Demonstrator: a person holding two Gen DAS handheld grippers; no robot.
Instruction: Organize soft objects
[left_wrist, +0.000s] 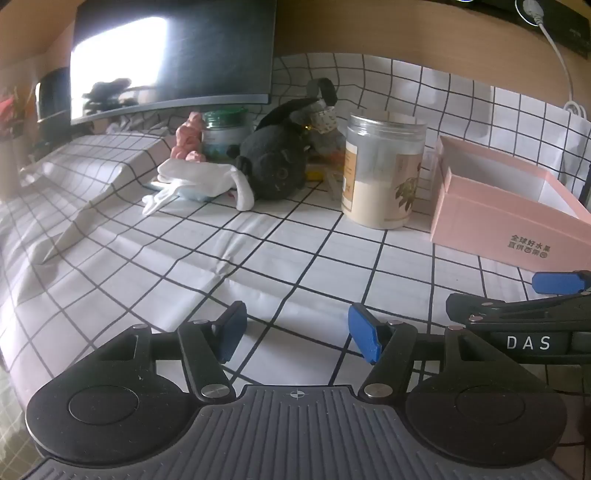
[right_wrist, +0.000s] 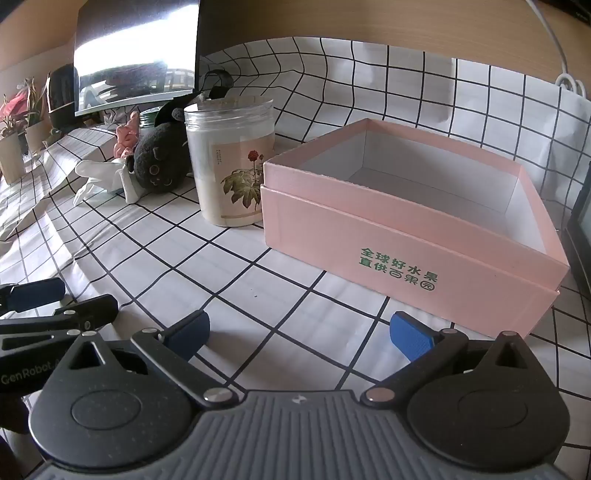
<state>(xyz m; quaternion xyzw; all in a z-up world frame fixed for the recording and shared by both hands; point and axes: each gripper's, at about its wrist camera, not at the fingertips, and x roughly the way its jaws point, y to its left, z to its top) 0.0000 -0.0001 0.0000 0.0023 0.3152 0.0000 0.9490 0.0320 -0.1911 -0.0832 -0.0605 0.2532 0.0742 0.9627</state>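
Both rigs look the same: the left black two-finger gripper (left_wrist: 295, 330) has matte black linkage arms with shiny silver pivot screws, round black discs either side and a ribbed grey base with a small crosshair mark, plus textured blue rubber finger pads (left_wrist: 364, 330). The right black two-finger gripper (right_wrist: 301, 334) matches it. White "DAS" and "GenRobot" lettering sits on the side bars.

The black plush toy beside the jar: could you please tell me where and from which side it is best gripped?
Probably grip the black plush across its rounded body, coming from the front with the left tongs, which are open. The jar stands close on its right, the white glove lies against its left, and clutter sits behind, so the front and top are the free sides.
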